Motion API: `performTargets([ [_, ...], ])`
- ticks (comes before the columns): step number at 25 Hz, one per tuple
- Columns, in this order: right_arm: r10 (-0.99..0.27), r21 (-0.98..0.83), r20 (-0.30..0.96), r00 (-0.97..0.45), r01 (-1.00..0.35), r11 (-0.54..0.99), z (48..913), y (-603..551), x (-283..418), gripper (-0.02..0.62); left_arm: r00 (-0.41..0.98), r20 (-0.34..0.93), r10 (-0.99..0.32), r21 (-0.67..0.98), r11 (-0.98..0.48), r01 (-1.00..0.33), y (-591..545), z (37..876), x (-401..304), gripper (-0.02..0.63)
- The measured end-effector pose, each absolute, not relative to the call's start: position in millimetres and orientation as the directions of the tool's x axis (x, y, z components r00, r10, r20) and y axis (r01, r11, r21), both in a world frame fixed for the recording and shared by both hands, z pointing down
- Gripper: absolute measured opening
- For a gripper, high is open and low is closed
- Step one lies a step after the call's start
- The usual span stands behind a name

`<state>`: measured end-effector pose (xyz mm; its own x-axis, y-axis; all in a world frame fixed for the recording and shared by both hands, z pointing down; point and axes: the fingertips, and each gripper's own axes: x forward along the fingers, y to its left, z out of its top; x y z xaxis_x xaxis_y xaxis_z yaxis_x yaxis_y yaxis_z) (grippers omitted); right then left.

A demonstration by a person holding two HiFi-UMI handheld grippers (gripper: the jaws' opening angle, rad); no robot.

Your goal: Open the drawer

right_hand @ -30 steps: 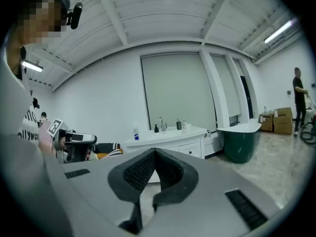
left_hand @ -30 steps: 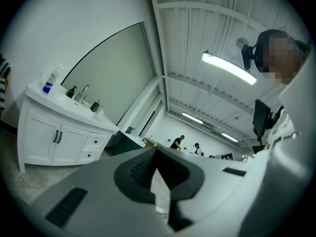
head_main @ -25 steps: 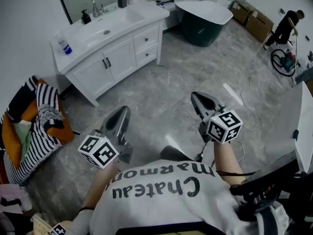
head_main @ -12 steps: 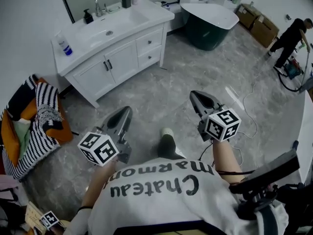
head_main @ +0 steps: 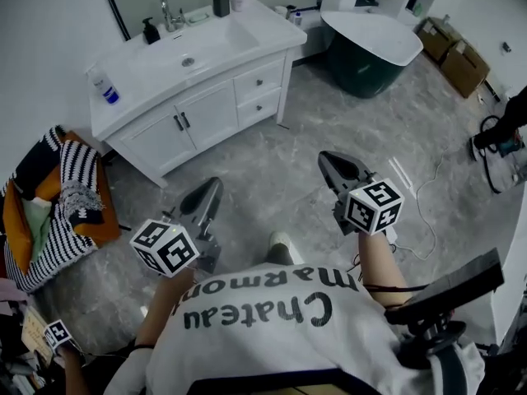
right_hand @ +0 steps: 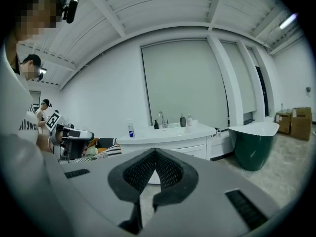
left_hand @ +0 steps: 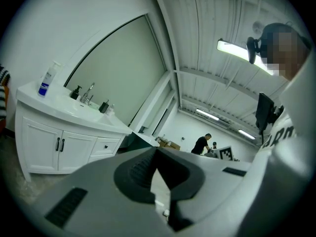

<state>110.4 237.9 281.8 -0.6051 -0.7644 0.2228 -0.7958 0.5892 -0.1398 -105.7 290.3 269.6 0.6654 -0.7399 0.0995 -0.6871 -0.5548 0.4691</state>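
Note:
A white vanity cabinet [head_main: 165,76] with a sink stands against the far wall. Its two drawers [head_main: 259,91] are stacked at its right end, both closed, and show again as drawers [left_hand: 109,144] and drawers [right_hand: 196,152] in the gripper views. My left gripper [head_main: 212,184] hovers over the grey floor well short of the cabinet, jaws together and empty. My right gripper [head_main: 324,156] is level with it to the right, also shut on nothing. The left gripper [left_hand: 157,149] and the right gripper [right_hand: 155,151] both point towards the vanity.
A dark green bathtub [head_main: 370,44] stands right of the vanity. Striped clothes on an orange seat [head_main: 58,196] lie at the left. Cardboard boxes [head_main: 461,60] and a person [head_main: 506,126] are at the far right. A cable [head_main: 420,212] trails on the floor. A blue-labelled bottle [head_main: 104,85] stands on the counter.
The vanity has drawn nearer and slid right in the head view as both grippers advance over the floor. A foot has appeared between them. The person at the right has moved down the frame.

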Motion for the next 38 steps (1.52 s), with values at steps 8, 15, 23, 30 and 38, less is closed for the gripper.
performTargets([
  [8, -0.727, -0.181, 0.253, -0.639, -0.769, 0.613, 299.1, 173.2, 134.0, 0.005, 0.602, 0.122, -0.789, 0.474, -0.486, -0.734, 234.1, 265.4, -101.9, 0.003],
  [15, -0.699, -0.186, 0.277, -0.659, -0.751, 0.634, 304.6, 130.2, 144.8, 0.005, 0.572, 0.141, -0.808, 0.475, -0.452, -0.755, 189.8, 267.0, -89.6, 0.003],
  [23, -0.694, -0.192, 0.297, -0.655, -0.753, 0.629, 312.4, 94.2, 172.2, 0.005, 0.575, 0.147, -0.805, 0.455, -0.461, -0.762, 143.2, 266.5, -63.1, 0.003],
  [30, -0.706, -0.207, 0.297, -0.643, -0.765, 0.61, 315.9, 68.5, 195.4, 0.005, 0.582, 0.138, -0.801, 0.443, -0.475, -0.76, 115.1, 266.2, -43.3, 0.003],
  [38, -0.704, -0.188, 0.311, -0.638, -0.768, 0.613, 322.8, 51.1, 202.5, 0.005, 0.586, 0.139, -0.798, 0.448, -0.477, -0.756, 91.5, 272.0, -35.5, 0.003],
])
